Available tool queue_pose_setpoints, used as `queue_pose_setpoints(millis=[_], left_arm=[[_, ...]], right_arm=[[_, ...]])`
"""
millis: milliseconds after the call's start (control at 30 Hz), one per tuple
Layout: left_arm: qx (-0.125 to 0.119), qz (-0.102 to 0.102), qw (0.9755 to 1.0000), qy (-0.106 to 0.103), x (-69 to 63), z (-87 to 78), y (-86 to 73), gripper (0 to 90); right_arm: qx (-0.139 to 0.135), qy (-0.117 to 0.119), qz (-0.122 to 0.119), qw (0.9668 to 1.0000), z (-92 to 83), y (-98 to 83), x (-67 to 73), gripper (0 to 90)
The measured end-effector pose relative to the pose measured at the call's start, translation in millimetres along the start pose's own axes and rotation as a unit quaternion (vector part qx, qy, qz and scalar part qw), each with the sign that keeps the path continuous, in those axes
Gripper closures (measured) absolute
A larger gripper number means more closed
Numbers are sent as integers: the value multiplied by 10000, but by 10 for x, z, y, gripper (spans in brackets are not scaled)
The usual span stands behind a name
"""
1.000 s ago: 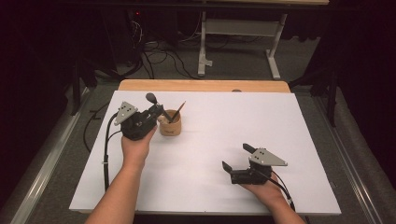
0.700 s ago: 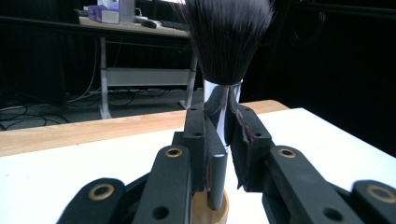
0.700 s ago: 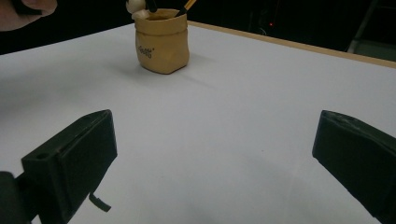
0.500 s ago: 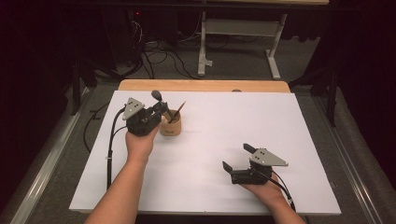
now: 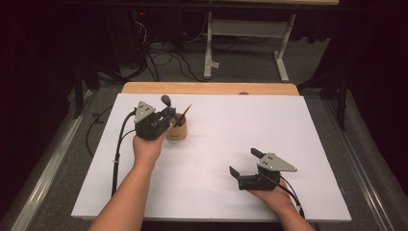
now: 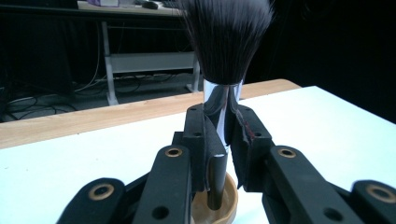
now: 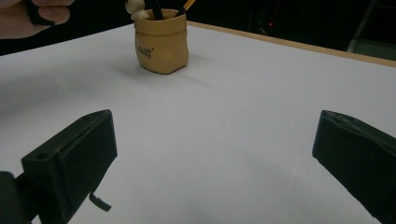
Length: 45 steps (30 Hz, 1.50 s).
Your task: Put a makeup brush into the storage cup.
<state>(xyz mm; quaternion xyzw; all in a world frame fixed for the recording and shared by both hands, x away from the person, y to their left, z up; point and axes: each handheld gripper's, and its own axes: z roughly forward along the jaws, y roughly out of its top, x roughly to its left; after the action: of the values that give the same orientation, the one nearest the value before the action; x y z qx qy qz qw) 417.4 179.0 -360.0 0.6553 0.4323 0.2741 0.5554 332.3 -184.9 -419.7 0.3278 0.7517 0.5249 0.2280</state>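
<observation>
One makeup brush [image 6: 227,70], with a soft, dark, rounded tuft of bristles above a shiny metal collar and a black handle, stands upright in the left gripper [image 6: 223,140], whose fingers [image 6: 201,135] are clamped on the collar and handle. The brush's lower end sits just above or inside the mouth of one small tan cup [image 5: 177,129], a squat, bag-shaped holder with faint lettering on its side, seen too from the right gripper view [image 7: 161,41]. Two or so slim sticks lean in the cup, one an orange-tipped pencil [image 5: 184,113]. The cup stands on the left half of one flat white worktop [image 5: 250,125] with a pale wooden strip along its far edge. The right gripper [image 5: 246,166] rests near the front right of the worktop, its two blocky black fingers [image 7: 74,161] wide apart, nothing between them.
</observation>
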Motion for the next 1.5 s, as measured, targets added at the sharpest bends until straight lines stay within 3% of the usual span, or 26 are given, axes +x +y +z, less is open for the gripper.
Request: queue_pose_setpoints(millis=[267,700,1500], left_arm=[[161,96,9998,48,-11,54,-46,766],[343,443,9984,123,-78,108,-96,765],[511,529,9973,64,-110,165,-147,763]], right_arm=[[5,2,20,10000,-2,-1,2,12],[-4,33,19,10000,0,-3,9,12],[-6,45,-40,10000,3,-5,15,13]])
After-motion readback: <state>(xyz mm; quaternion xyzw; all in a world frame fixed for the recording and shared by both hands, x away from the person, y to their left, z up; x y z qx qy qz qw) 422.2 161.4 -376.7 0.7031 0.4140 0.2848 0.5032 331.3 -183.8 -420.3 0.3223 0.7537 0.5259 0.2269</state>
